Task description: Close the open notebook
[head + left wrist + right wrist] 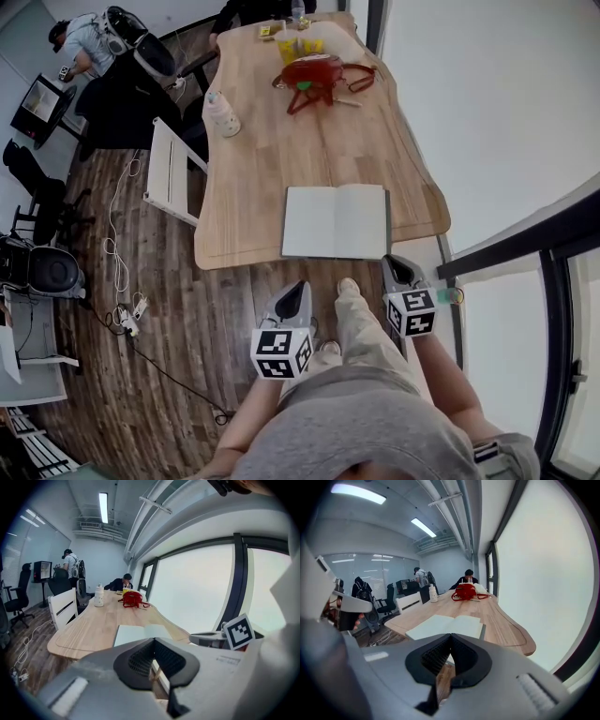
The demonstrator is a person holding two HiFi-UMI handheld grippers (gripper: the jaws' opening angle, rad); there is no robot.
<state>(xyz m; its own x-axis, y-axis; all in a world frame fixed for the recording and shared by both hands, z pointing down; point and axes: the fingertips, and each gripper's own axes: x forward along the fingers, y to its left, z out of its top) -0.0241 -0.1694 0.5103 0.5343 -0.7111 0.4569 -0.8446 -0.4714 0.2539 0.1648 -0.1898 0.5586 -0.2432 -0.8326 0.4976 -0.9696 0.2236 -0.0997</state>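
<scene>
Bench (272,141): notebook (335,221) open, lower centre
Jaws: left gripper (298,287), right gripper (398,264) both together, empty
Risk: closed tips may shove pages, not lift them

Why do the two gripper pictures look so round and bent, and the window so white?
Left and right gripper views: wide-angle lens, black rounded corners, window frame bowed; the window is overexposed to blank white in both. Head view: notebook sharp, evenly lit.
</scene>
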